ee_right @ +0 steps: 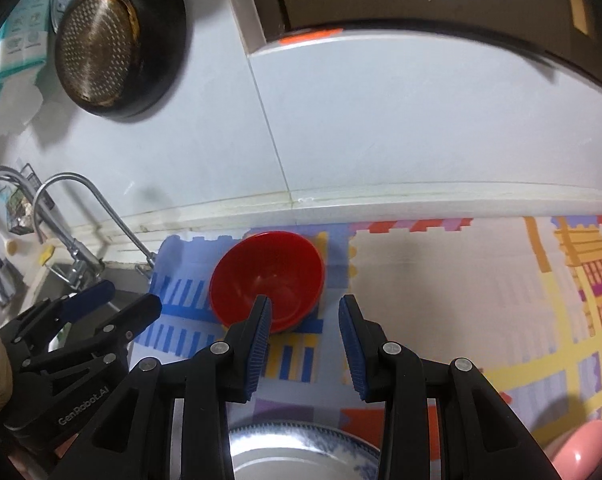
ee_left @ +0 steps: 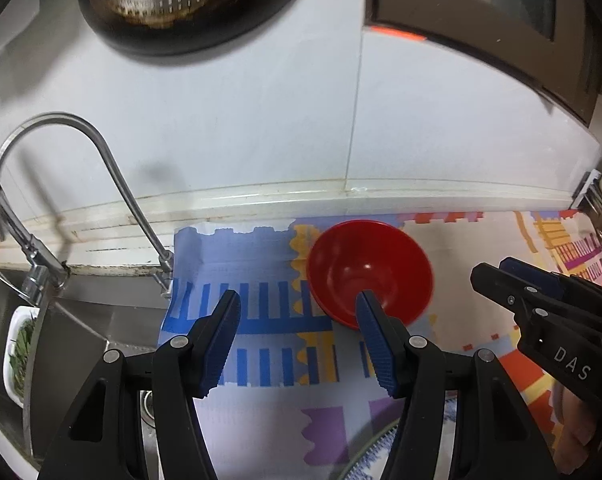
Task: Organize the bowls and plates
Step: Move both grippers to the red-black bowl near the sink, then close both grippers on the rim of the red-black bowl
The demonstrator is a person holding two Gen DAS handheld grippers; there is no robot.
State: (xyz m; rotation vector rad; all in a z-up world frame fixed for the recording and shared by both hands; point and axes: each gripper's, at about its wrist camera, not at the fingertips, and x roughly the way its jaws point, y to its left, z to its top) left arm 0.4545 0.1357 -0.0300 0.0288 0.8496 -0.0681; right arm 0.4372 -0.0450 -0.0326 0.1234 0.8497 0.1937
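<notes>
We are hovering with both tools over the patterned mat [ee_right: 441, 280] on the bench, and neither is carrying anything: the left gripper [ee_left: 299, 338] is spread wide and empty, and the right gripper [ee_right: 305, 342] is parted and empty too. The red bowl [ee_right: 267, 280] is sitting upright on the mat just beyond the fingertips, ahead of our right gripper's left finger [ee_right: 259, 336] and ahead of our left gripper's right finger [ee_left: 375, 344]. We are judging this as the approach to a pick: the next move is calling for one gripper to straddle the near rim and close on the wall.

Below the fingers a blue-and-white plate [ee_right: 301, 452] is peeking in, mostly cut off by the frame and the gripper bodies. A pink piece [ee_right: 577, 452] at the lower right is only partly showing; we cannot tell whether it is a bowl or a plate. Any stacking spot is out of sight.
</notes>
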